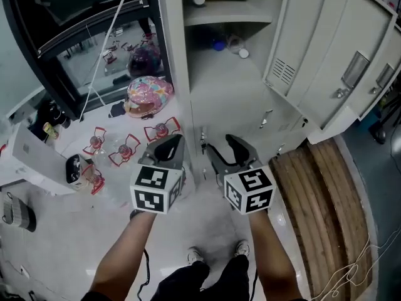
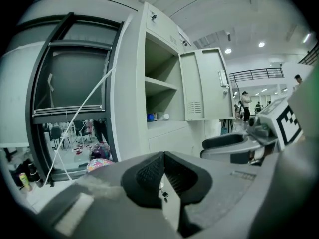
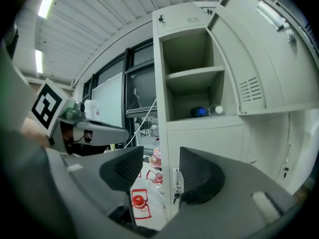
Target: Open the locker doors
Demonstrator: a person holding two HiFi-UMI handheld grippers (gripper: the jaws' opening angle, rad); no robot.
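Grey locker (image 1: 232,99) w/ upper door (image 1: 326,55) open; L gripper (image 1: 170,144) clenched, R gripper (image 1: 222,146) released.

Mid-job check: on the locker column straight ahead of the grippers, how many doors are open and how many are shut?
Open door: 1
Shut door: 1
Total: 2

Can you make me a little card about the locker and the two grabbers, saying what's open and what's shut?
top door: open, swung out to the right
shelf: inside the top part; a blue thing and a clear bottle sit below it
bottom door: shut
latch: on the bottom door's left edge
left gripper: jaws together, empty
right gripper: jaws apart, empty
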